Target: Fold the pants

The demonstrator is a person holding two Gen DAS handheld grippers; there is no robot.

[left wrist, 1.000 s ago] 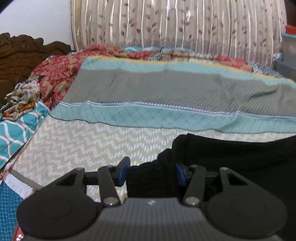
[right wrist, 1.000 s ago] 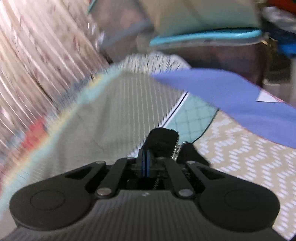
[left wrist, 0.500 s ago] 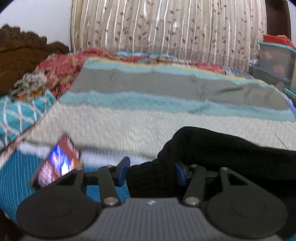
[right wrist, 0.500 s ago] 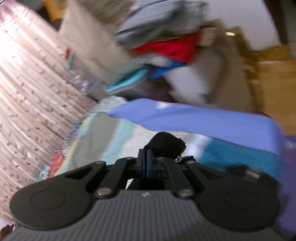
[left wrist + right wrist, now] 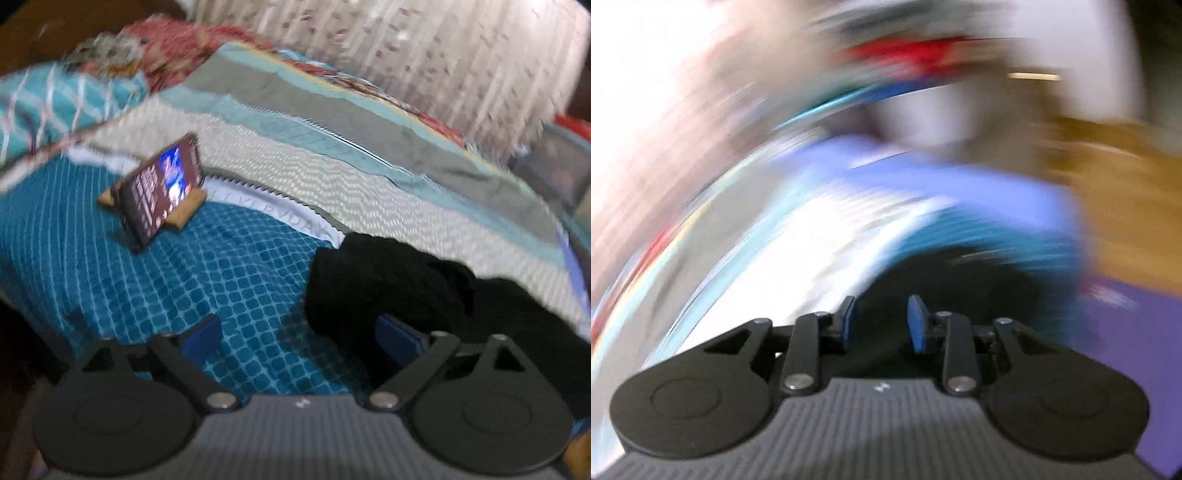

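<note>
Left gripper (image 5: 301,332): my jaws had just been opening and stood wide apart, gripping nothing; bare bedspread (image 5: 236,280) showed between the pads.
Pants (image 5: 391,280): a black bunch lay on the teal checked bedspread against my left gripper's right pad.
Right gripper (image 5: 881,323): my jaws had just been opening, partly apart, black cloth behind and between them, not pinched.
Phone (image 5: 159,192): propped, screen lit, well left of the pants.
Right view: heavily blurred.

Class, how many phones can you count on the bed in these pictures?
1: the phone, screen lit, leans on a small stand on the blue checked bedspread, left of the black pants. Others may be hidden.
</note>
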